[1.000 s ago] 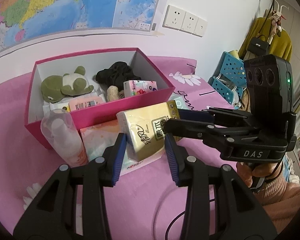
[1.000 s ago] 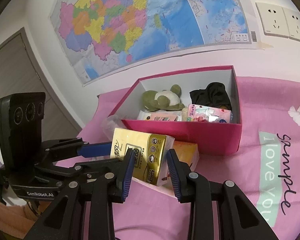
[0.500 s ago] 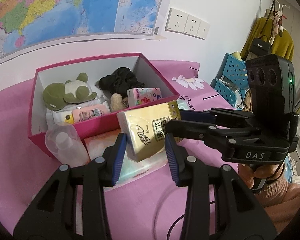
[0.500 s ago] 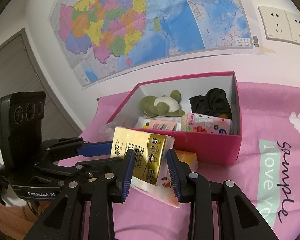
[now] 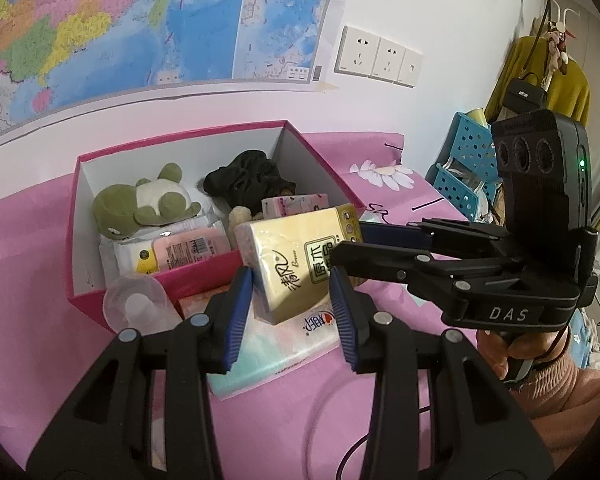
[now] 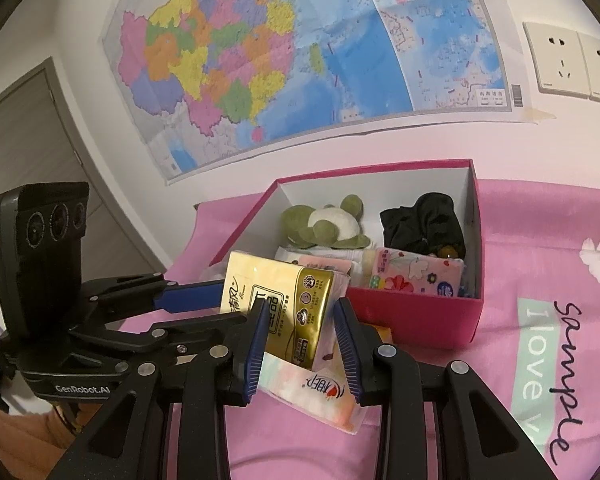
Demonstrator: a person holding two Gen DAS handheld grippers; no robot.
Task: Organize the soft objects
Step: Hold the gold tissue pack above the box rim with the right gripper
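Over the near wall of the pink box (image 5: pixel 80 240) both claws are pinching the same yellow tissue pack (image 5: pixel 296 256) – the left claw (image 5: pixel 292 308) has its blue pads clamped on the pack's near end, and the right claw (image 6: pixel 302 332) is clamped across the other end, coming in from the right side in the left wrist view. The pack is up off the pink cloth (image 6: pixel 540 240), tilted, just in front of the box. Right under it lies a pastel tissue pack (image 5: pixel 284 344) flat on the cloth, touching the box's front wall – a clear bottle (image 5: pixel 136 308) sits beside it. Inside the box: a green plush (image 6: pixel 324 228) at the back left, a black fabric bundle (image 6: pixel 424 224) at the back right, and a floral pack (image 6: pixel 416 272) by the front wall.
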